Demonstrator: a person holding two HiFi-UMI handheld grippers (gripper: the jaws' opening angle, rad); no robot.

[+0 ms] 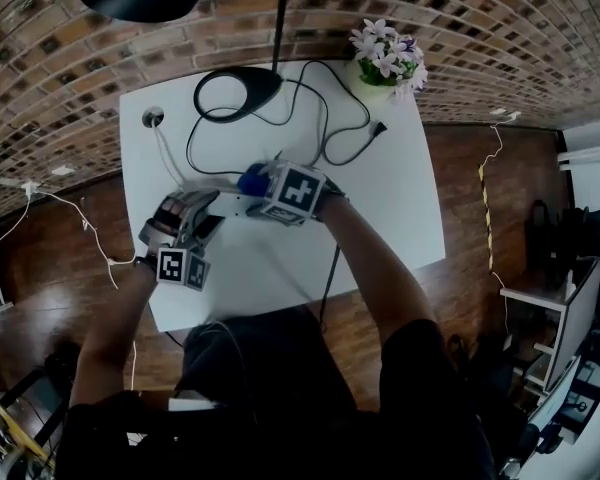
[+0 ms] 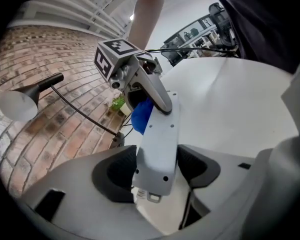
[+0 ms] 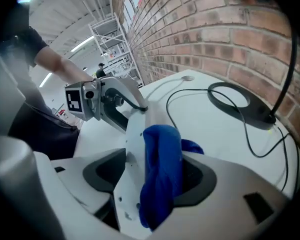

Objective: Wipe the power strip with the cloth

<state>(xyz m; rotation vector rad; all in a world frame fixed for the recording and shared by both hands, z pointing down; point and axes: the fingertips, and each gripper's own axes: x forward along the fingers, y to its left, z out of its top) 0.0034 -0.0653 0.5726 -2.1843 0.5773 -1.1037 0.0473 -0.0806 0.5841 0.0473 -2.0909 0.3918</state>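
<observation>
The left hand-held gripper (image 2: 157, 170) is clamping one end of the power strip (image 2: 159, 134), with its pads pressing on both long edges. It is holding the strip tilted and, by the look of it, clear of the white tabletop (image 1: 400, 198). The right hand-held gripper (image 3: 151, 178) is standing released at the other end. Its jaws are spreading wide and straddling the strip, with the blue cloth (image 3: 162, 149) bunched against one face beside one pad. No firm squeeze is showing there. The wipe stroke itself is judged not yet under way.

The main hazard is arising from the cloth, which is lying loose between open jaws. Any tilt or quick travel along the strip is likely to let it slide off and drop to the tabletop. A second hazard is arising from the single-ended hold. If the right jaws are closing off-centre or dragging hard, the strip is liable to twist or pull out of the left pads. A black cable (image 1: 320, 118) is looping across the tabletop near the lamp base (image 1: 242, 90), so a wide sweep is risking a snag.
</observation>
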